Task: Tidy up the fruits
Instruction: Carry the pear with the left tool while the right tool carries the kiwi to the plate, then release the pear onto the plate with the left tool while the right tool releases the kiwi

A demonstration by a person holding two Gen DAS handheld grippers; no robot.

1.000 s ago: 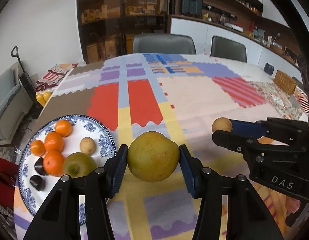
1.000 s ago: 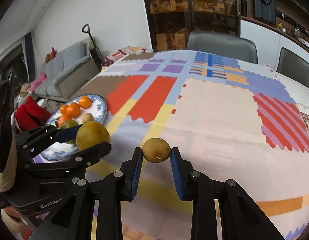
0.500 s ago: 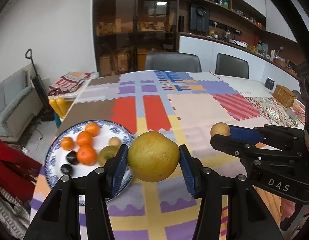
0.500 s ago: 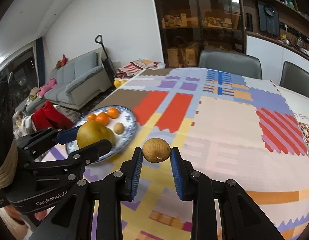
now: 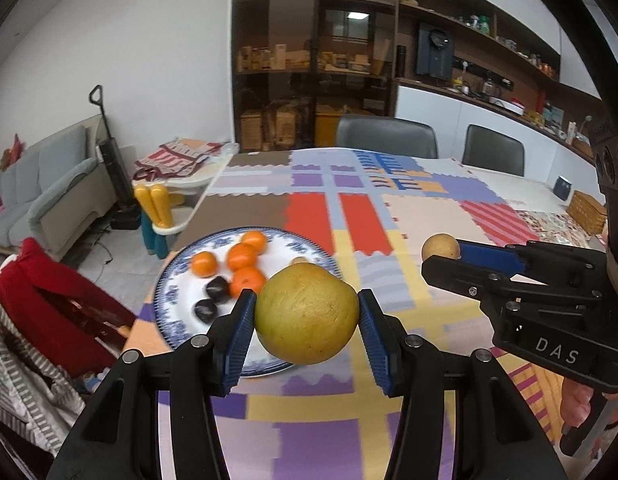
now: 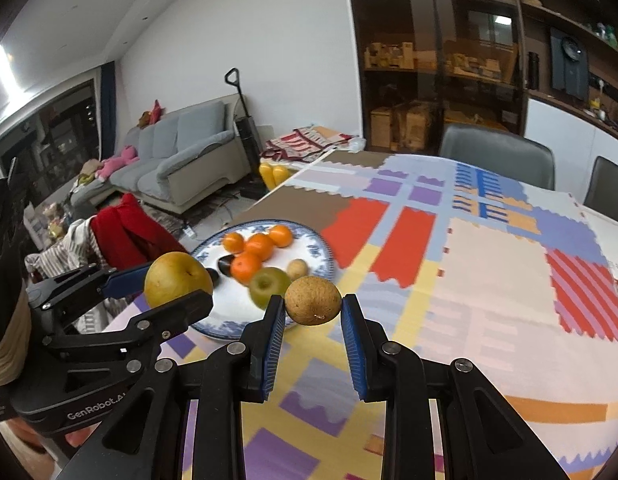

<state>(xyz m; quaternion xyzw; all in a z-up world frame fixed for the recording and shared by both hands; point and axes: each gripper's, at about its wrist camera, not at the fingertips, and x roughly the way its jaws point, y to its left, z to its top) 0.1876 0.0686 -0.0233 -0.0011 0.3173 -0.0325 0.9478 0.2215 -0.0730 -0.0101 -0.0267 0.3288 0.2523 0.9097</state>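
overhead, both tools clenched on fruit, patchwork tablecloth [image 5: 421, 216] below, grey sofa [image 6: 181, 156] beyond

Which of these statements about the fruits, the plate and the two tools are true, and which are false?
1. The left tool grips a big yellow fruit. True.
2. The right tool is empty. False: it grips a small brown fruit.
3. Four oranges lie on the plate. True.
4. The plate is plain white. False: its rim is blue-patterned.
5. A green apple lies on the plate. True.
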